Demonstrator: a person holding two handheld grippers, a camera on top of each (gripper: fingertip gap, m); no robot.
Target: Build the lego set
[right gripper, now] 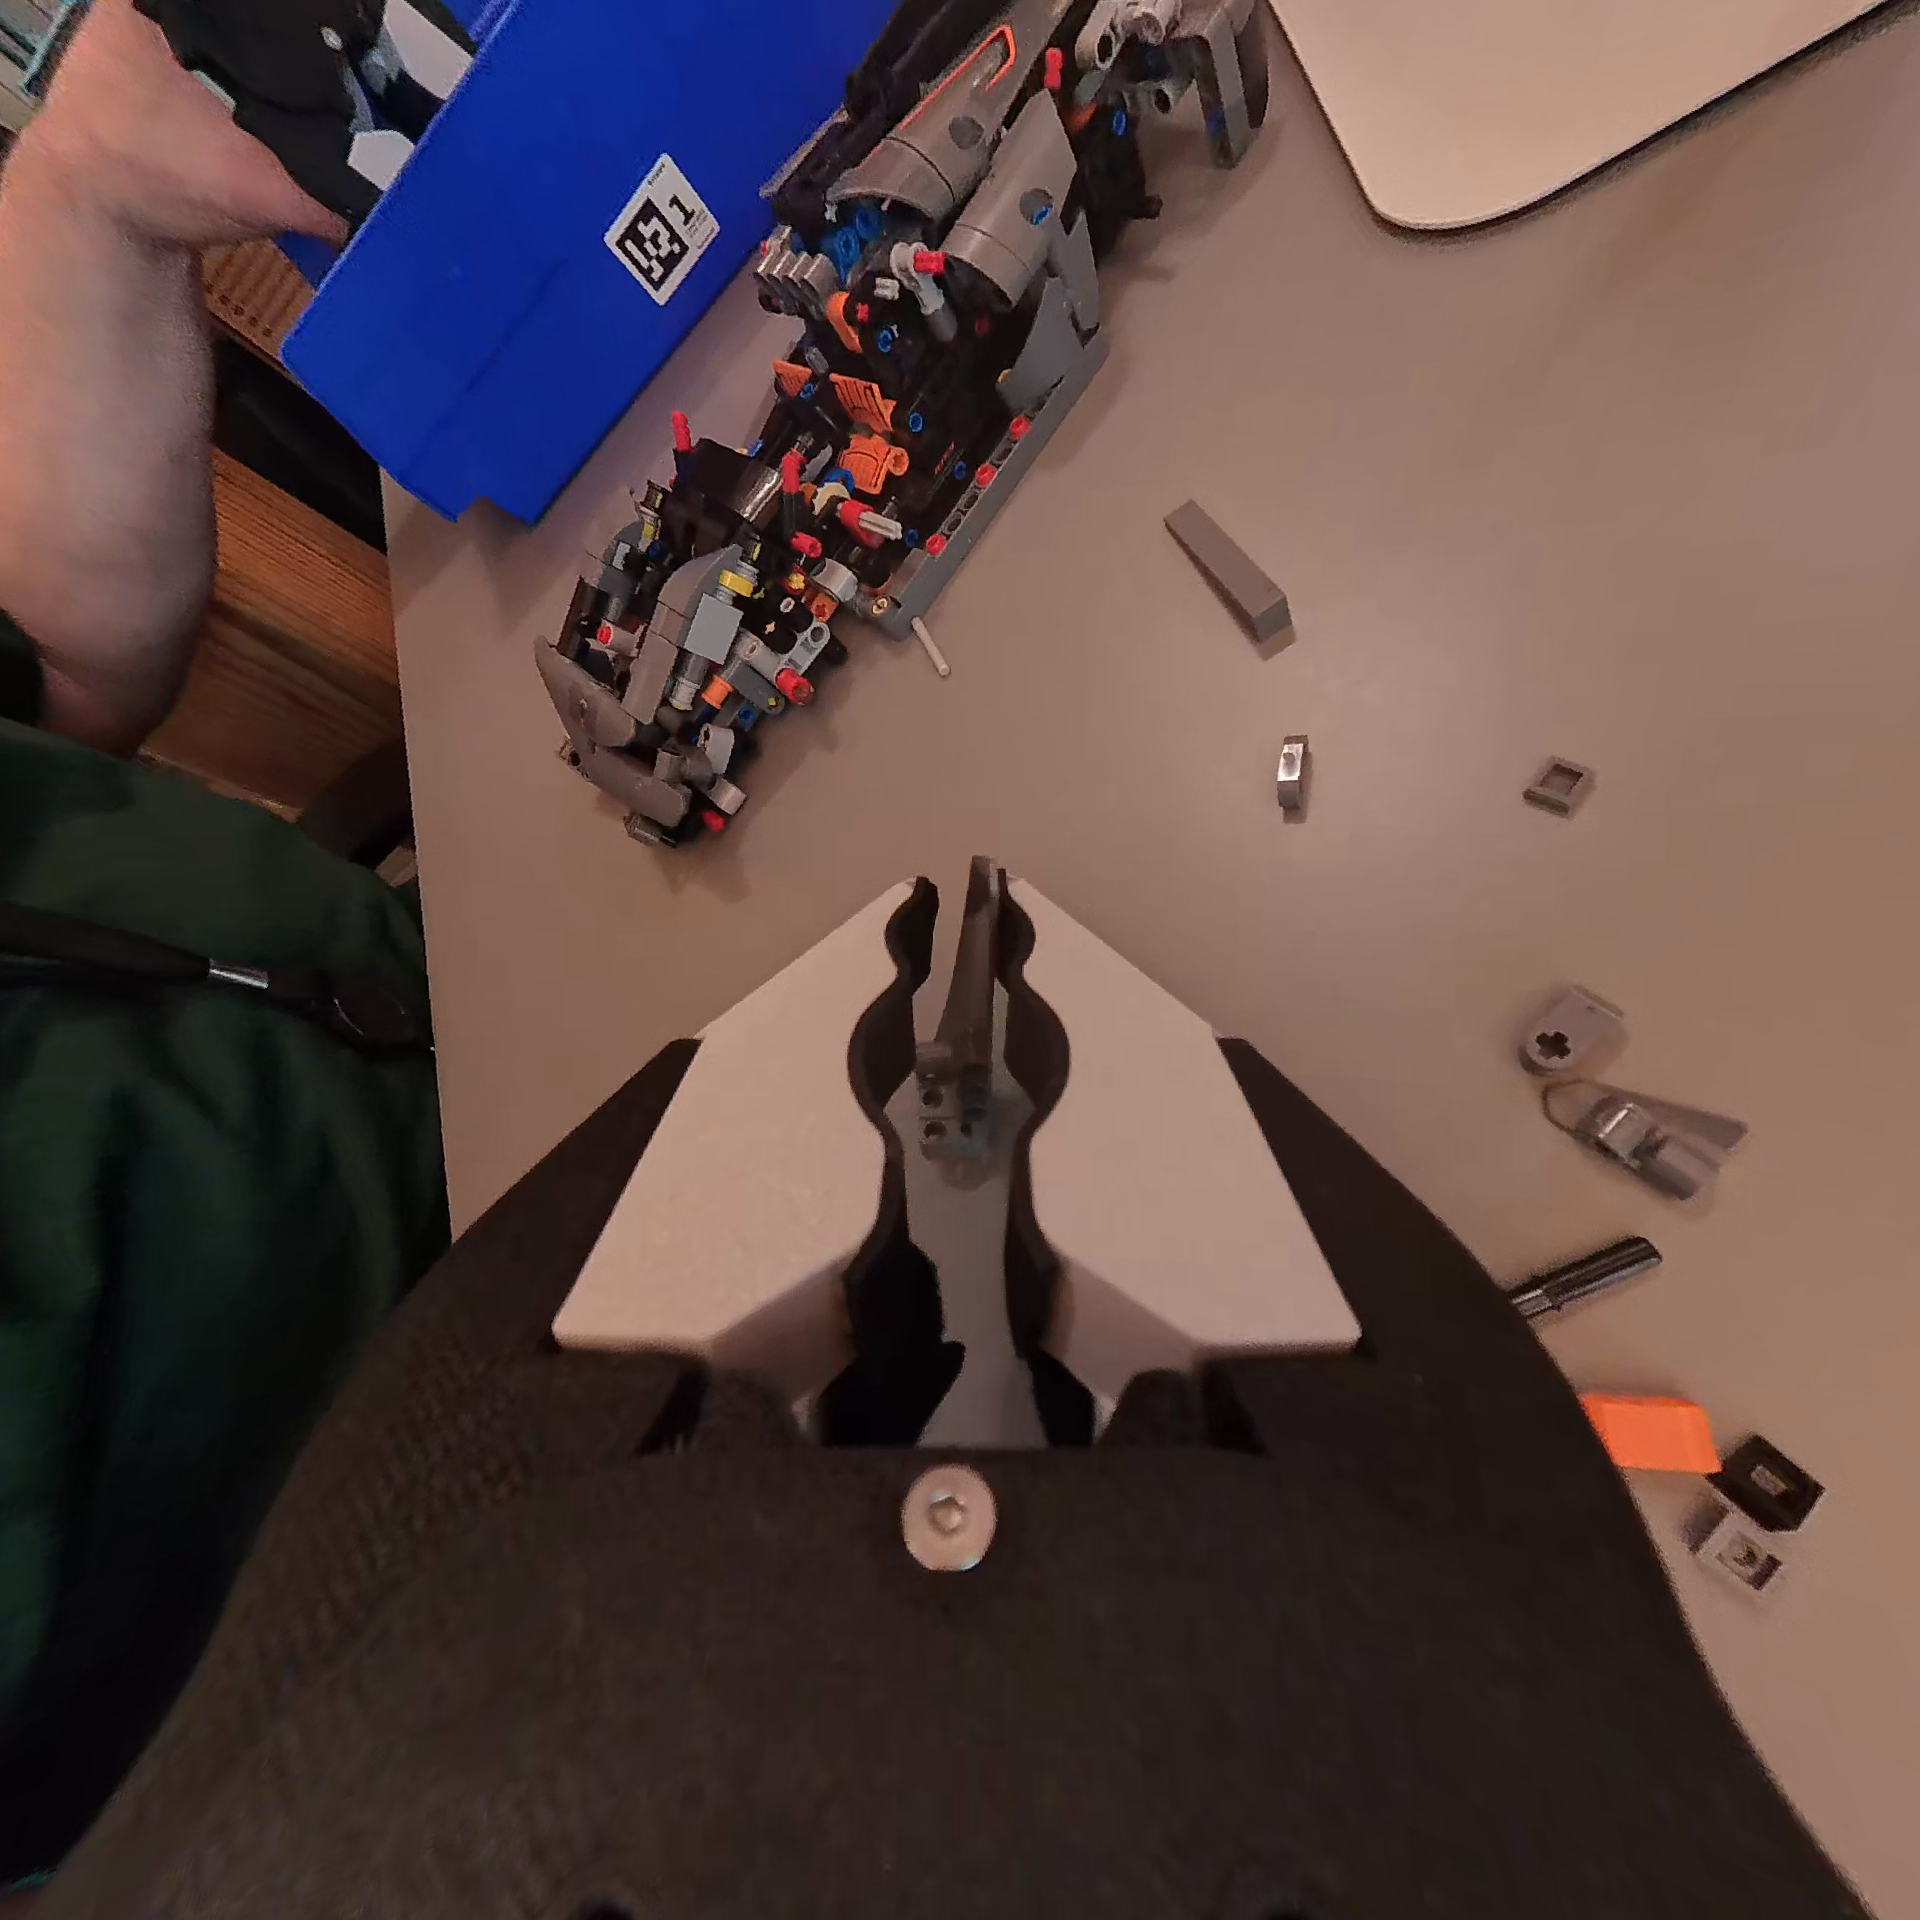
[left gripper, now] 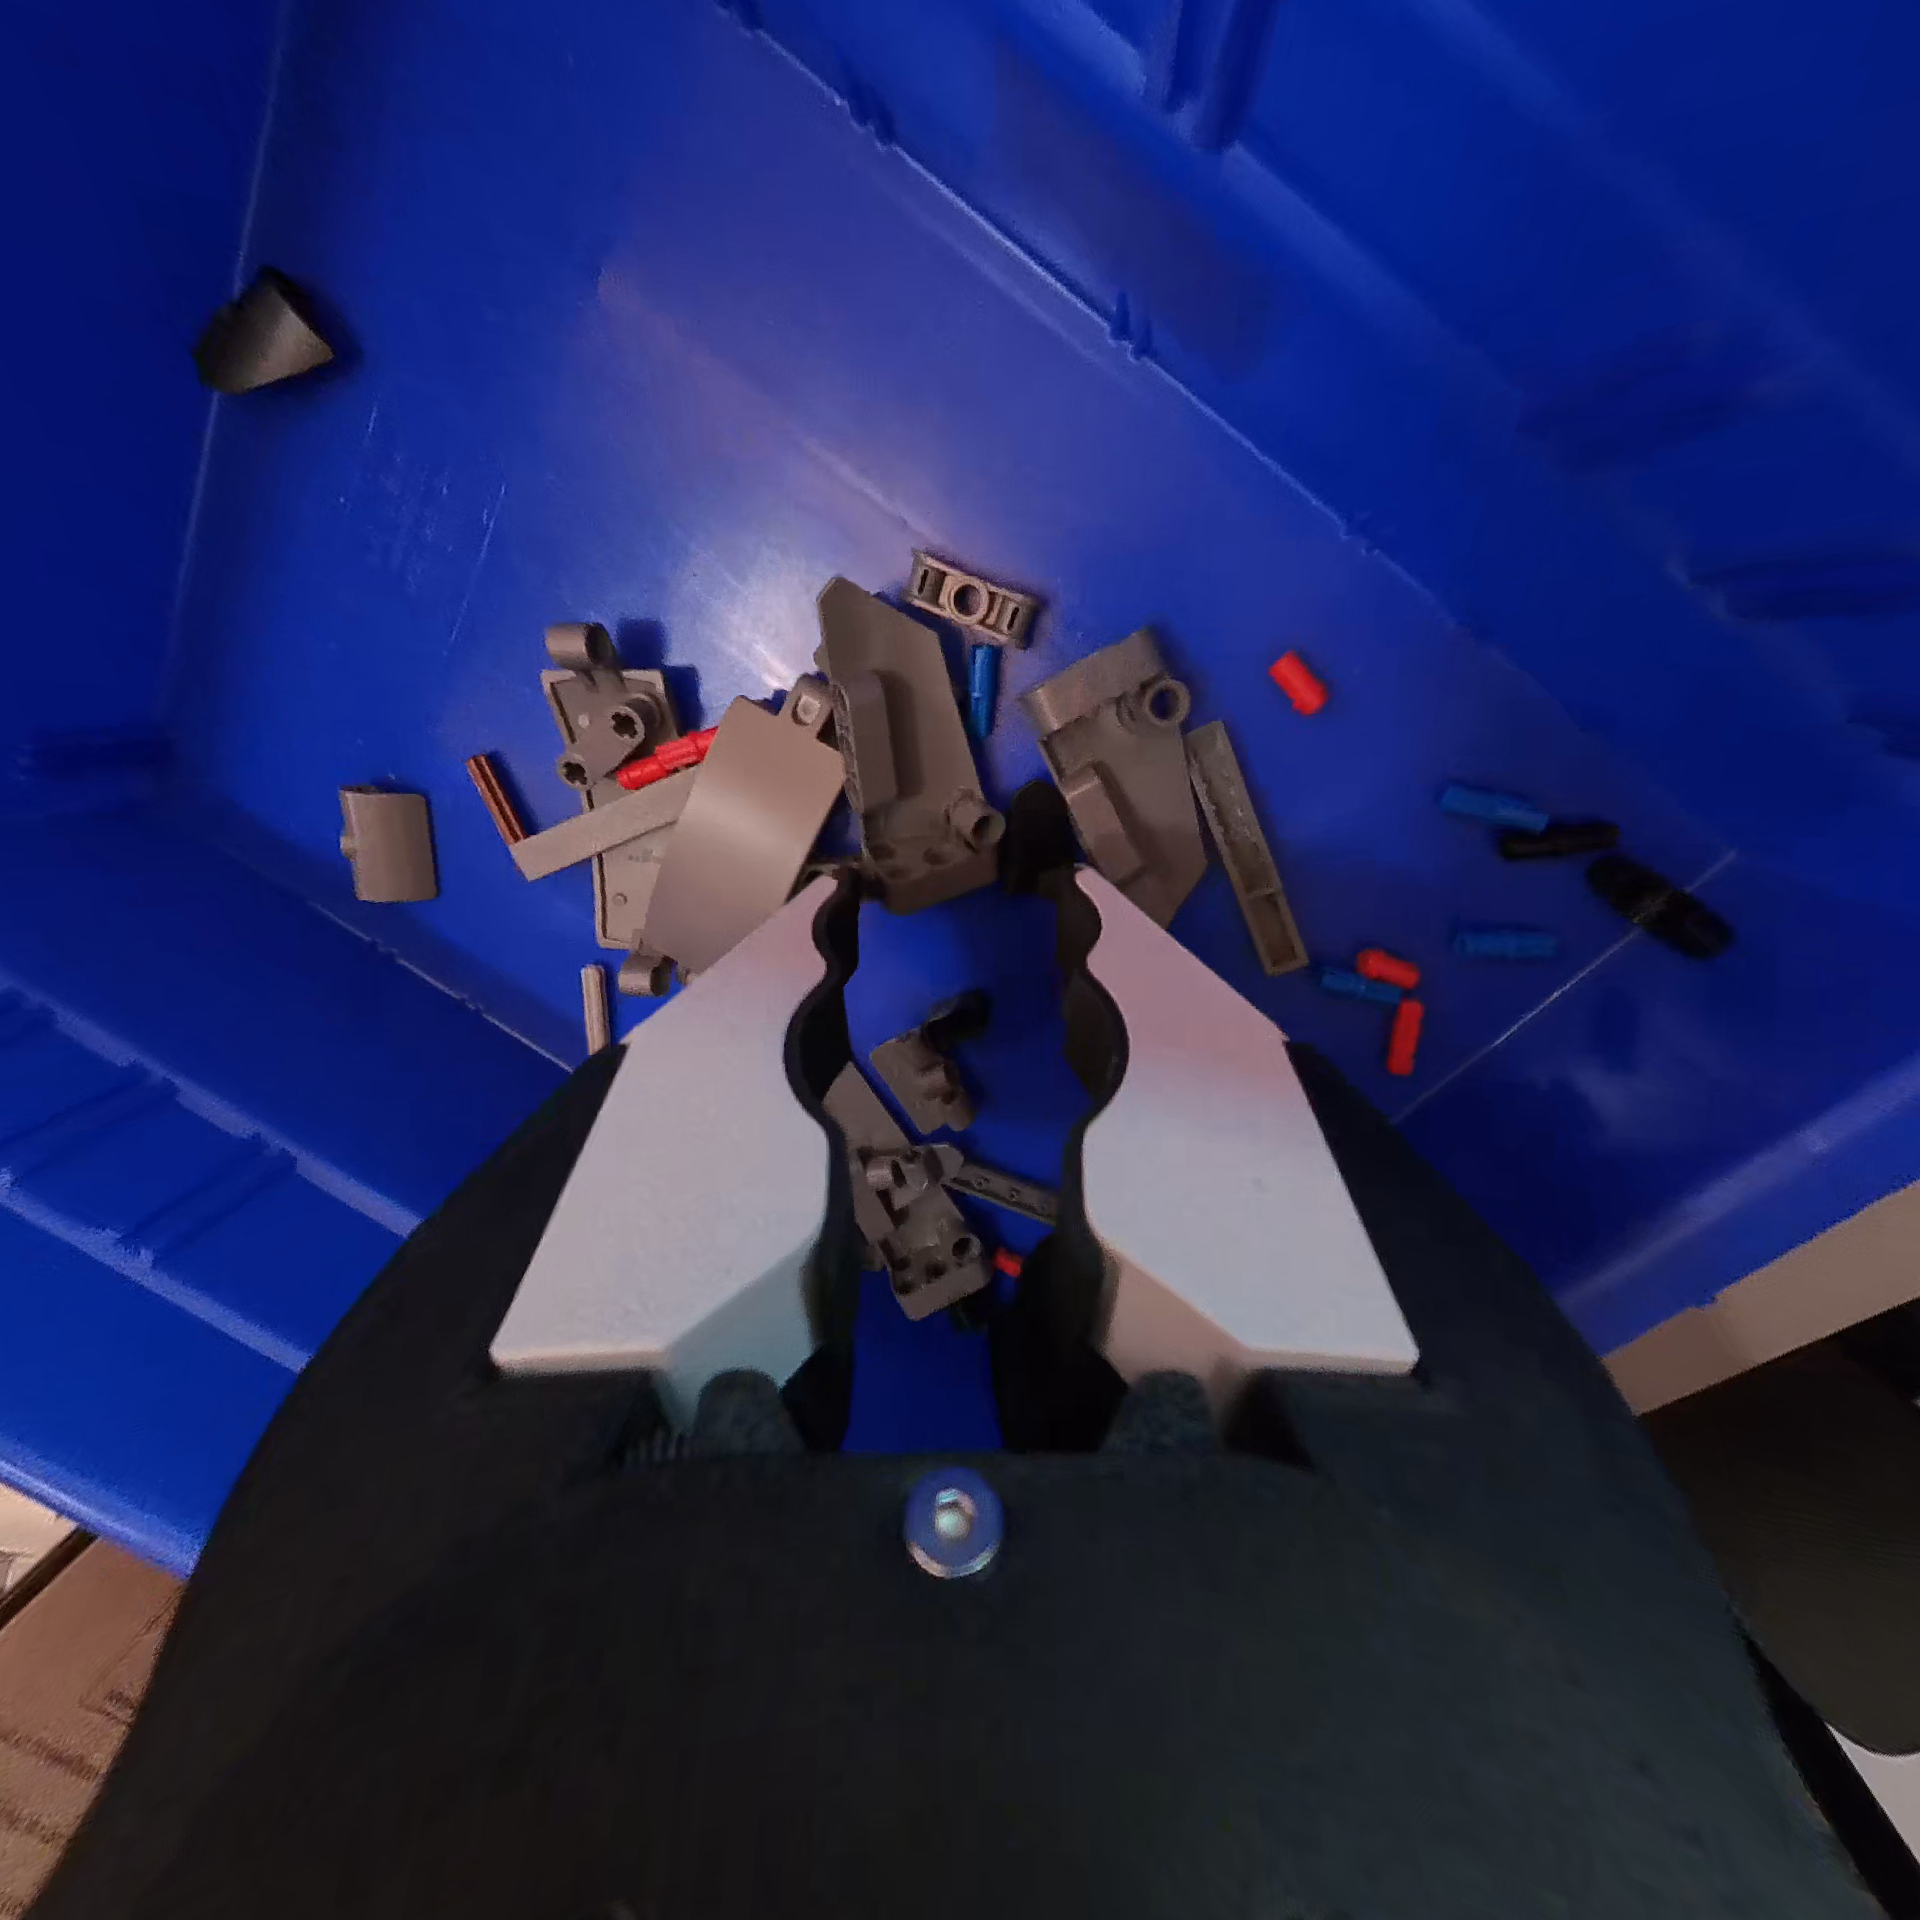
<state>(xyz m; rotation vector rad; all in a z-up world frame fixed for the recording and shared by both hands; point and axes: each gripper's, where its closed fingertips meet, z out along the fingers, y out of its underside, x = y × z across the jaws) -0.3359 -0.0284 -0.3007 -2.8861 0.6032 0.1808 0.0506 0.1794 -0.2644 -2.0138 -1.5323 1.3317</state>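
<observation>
In the left wrist view my left gripper [left gripper: 956, 883] is open and empty, hovering inside a blue bin [left gripper: 1039, 364]. Its tips are just short of a heap of grey panel pieces [left gripper: 904, 748]. More small grey pieces [left gripper: 920, 1216] lie on the bin floor and show through the gap between the fingers. Red pins [left gripper: 1299, 681], blue pins [left gripper: 1486, 802] and black pins [left gripper: 1662, 904] are scattered to the right. In the right wrist view my right gripper [right gripper: 968, 883] is shut on a thin grey panel piece [right gripper: 971, 997], held edge-on above the table. The long, partly built model [right gripper: 831, 447] lies ahead to the left.
The blue bin [right gripper: 499, 260] with a square marker tag stands at the table's far left, beside a person's hand [right gripper: 104, 364] and a green sleeve [right gripper: 208, 1143]. Loose grey pieces [right gripper: 1226, 566], an axle [right gripper: 1590, 1273] and an orange block [right gripper: 1647, 1434] lie on the table to the right. A black cone [left gripper: 265, 338] rests in the bin corner. There is about 45 cm between the tips of the two grippers. The axle [right gripper: 1590, 1273] is about 11 cm from my right fingertips and 55 cm from my left.
</observation>
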